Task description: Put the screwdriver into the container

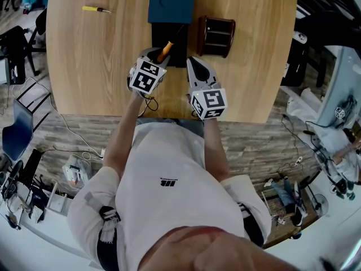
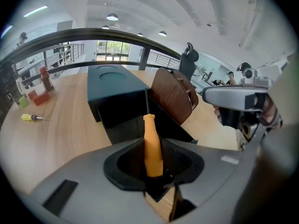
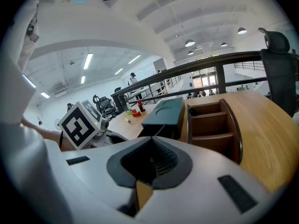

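Screwdriver, orange handle, is clenched in the left tool at the counter's middle. It is off the surface, just short of the dark teal container that sits against the far edge. The jaws pinch the lower part of the handle, with the upper part sticking out past them. Its long axis runs away from the person, shaft leading, slanted a bit to the right in the head view. The thin dark shaft reaches over the container's black open section, which is nearest the person. The tip itself is too thin to place exactly, and I cannot tell if it is already inside the walls.

So the container lies straight ahead of the left tool, along the shaft's line. I judge the drop needs a short push forward and down before letting go.

Right tool is just beside the left one on its right, jaws together on nothing, idle, with the brown wooden organizer beyond it.

A second, yellow-handled screwdriver lies well apart near the far-left corner, untouched.
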`<state>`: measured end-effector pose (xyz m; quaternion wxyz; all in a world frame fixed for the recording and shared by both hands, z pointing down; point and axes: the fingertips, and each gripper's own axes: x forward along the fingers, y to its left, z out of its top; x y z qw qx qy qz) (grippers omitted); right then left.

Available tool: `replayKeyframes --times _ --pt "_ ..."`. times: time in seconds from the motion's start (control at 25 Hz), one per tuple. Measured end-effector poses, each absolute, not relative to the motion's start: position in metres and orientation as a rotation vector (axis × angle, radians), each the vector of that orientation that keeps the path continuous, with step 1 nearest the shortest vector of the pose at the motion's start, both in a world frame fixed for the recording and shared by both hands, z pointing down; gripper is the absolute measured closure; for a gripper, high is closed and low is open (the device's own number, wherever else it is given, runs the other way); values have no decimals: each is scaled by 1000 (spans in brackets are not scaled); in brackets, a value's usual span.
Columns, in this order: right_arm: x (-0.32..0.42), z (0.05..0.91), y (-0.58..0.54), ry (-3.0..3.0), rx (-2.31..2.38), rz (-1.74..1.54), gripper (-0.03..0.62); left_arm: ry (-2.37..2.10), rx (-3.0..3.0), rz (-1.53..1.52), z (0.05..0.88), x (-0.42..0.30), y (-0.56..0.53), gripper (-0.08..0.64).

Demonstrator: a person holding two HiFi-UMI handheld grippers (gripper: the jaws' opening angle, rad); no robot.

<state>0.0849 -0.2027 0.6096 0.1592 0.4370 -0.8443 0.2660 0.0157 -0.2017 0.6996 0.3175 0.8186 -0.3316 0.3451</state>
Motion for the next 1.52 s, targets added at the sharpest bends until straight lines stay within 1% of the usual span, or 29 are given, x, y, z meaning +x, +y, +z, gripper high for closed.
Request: replayKeyframes --times 0.92,1.28,1.52 --pt "85 615 -204 -2412 1235 780 598 -848 2052 1035 717 28 -207 436" --pt "86 614 -205 -2411 1237 782 598 -848 2033 1145 721 27 -212 430" --pt "87 617 -205 -2407 1242 788 598 -807 2025 1139 722 29 -212 428"
